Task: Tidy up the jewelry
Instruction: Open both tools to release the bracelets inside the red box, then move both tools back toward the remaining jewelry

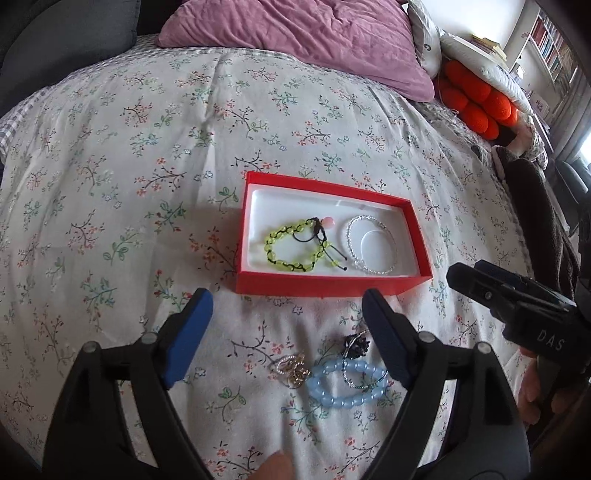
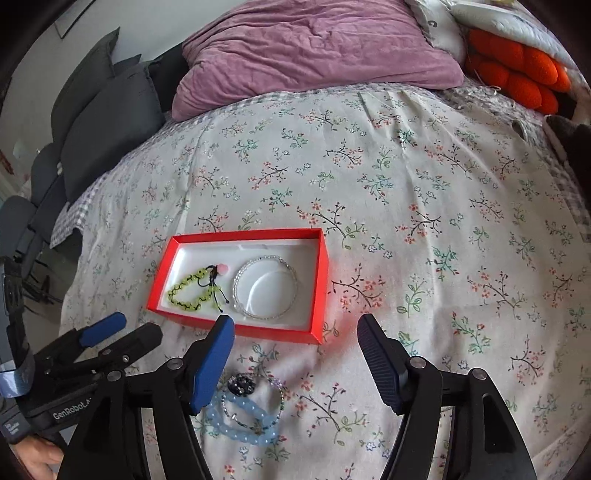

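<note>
Bedding forms the work surface: a white quilt printed with small flower sprigs (image 1: 147,155), soft and slightly creased, with a mauve pillow (image 1: 303,33) at its far end.

Task items. A shallow red cardboard box with a white liner (image 1: 334,286) lies open on the quilt. Inside, side by side, lie a bracelet of yellow-green beads on black cord (image 1: 291,245) and a ring-shaped bracelet of small clear beads (image 1: 371,245). Loose on the quilt, just in front of the box, lies a cluster: a pale blue bracelet of round translucent beads (image 1: 343,384), a thin dark-and-silver beaded strand (image 2: 258,413) crossing over it, a small black faceted ornament (image 1: 356,347) and a gold-toned wire piece (image 1: 291,367). These pieces touch or overlap.

Grippers. The left gripper (image 1: 288,339) hangs above the cluster with its blue pads spread wide and nothing between them. The right gripper (image 2: 295,358) stands just beside it, likewise spread wide and empty.

Hazards, as judged:
- Overlapping pieces: lifting the blue bracelet may drag the thin strand along, then drop it.
- Soft quilt: pads pressed down may pinch fabric with the jewelry.
- Round beads may slip from a shallow pinch.
- Light box: a bump against its near wall may shift it or disturb the bracelets inside.
- Two grippers close together may collide.
</note>
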Tool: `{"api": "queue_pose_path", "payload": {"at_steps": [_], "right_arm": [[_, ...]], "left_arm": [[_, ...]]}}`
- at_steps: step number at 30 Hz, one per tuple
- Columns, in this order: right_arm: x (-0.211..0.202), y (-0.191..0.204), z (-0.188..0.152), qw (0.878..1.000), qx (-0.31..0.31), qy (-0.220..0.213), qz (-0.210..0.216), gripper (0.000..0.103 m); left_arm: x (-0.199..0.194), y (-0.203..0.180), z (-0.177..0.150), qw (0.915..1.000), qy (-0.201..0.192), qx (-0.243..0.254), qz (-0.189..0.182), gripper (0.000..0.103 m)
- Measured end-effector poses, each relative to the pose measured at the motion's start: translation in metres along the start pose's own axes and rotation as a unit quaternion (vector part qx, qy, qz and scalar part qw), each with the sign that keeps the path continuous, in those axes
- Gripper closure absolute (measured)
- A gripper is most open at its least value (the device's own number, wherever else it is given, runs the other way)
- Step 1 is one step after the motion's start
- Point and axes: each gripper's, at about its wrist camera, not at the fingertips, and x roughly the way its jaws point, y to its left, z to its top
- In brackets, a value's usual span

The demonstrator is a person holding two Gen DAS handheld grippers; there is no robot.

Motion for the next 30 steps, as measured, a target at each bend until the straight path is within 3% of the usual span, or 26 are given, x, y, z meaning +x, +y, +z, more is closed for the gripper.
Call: {"api": "queue_pose_path", "payload": {"at_steps": [6,10,15,25,30], "right_arm": [[-0.012,0.001,-0.019,0.999,-0.031,-0.001,-0.032,0.019],[-0.022,0.001,-0.029,0.996,-0.049,-0.029,-0.064,0.019],[-0.026,-0.003,-0.04,0.995,-0.062,-0.036,-0.074,0.0],[-0.02,-0.008,-0.061,0.994,-0.082,-0.007,-0.065,0.0],[-0.015,-0.006,-0.073,0.992,-0.108,0.004,-0.063,0.0]], "left_arm": [[-0.009,0.009,-0.016,0.9997,0.001,0.002,0.025,0.002],[-0.017,0.013,-0.026,0.9995,-0.006,0.003,0.031,0.001],[-0.022,0.02,-0.038,0.9993,-0.007,0.005,0.036,0.001],[-0.023,0.037,-0.064,0.9989,0.0,0.008,0.046,0.001],[-0.021,0.04,-0.073,0.9996,0.006,0.02,0.022,0.001]]}}
